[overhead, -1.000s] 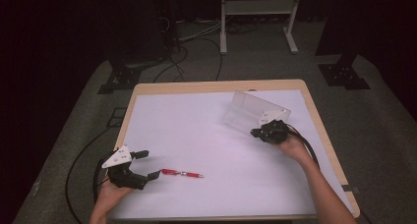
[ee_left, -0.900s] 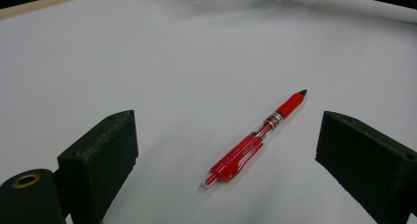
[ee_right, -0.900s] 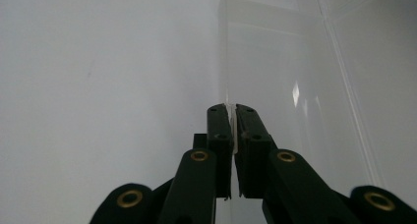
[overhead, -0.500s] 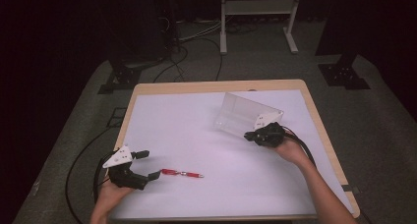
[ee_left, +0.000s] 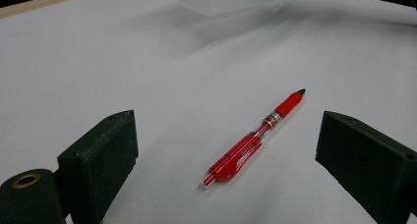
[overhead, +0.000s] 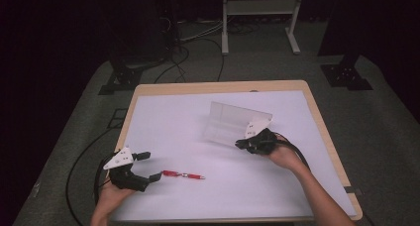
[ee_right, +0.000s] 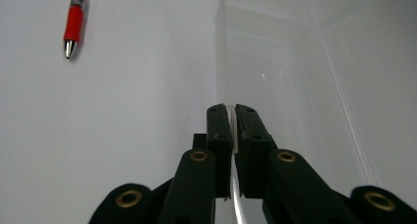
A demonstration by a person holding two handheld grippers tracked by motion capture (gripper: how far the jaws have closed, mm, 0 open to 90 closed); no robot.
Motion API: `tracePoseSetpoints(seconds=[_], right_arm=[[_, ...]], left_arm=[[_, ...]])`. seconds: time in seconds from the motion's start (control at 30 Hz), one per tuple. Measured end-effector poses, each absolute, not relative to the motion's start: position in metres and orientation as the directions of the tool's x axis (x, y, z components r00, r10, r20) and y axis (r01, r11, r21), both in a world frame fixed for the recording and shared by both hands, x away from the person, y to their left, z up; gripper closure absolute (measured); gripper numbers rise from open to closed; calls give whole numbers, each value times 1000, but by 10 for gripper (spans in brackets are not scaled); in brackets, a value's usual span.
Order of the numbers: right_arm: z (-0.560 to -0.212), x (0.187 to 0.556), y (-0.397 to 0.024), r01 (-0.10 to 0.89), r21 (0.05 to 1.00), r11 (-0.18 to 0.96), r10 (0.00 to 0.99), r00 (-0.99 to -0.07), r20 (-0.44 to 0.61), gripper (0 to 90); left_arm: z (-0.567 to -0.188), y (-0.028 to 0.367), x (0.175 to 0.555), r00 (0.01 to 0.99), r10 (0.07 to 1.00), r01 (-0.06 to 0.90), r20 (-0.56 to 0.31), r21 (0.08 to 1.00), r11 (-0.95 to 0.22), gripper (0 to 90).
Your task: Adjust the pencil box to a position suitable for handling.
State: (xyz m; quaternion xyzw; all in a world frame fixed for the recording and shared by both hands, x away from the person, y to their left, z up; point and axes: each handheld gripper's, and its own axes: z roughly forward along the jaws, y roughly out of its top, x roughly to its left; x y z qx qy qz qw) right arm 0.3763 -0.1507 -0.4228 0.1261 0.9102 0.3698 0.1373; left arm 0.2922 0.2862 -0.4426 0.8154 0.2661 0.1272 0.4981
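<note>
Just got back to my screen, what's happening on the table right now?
A person works with two handheld grippers. The right gripper is shut on the wall of a clear plastic box, holding it tilted on the white table. The left gripper is open, its jaws either side of a red pen lying flat.

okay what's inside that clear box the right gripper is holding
Nothing visible: through the box walls only white table shows. The right gripper is shut on its near wall, hiding a thin strip there. The pen lies outside, between the open left gripper's jaws.
</note>
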Motion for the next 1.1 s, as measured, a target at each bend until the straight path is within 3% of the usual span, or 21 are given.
tracePoseSetpoints(seconds=[0.4, 1.1], right_arm=[[-431, 368, -131, 99, 700, 708, 270, -953, -137, 860], [-454, 363, -130, 145, 710, 689, 282, -956, -79, 860]], left_arm=[[-443, 287, 292, 827, 559, 306, -57, 880, -363, 80], [-442, 287, 291, 828, 558, 303, -55, 881, -362, 81]])
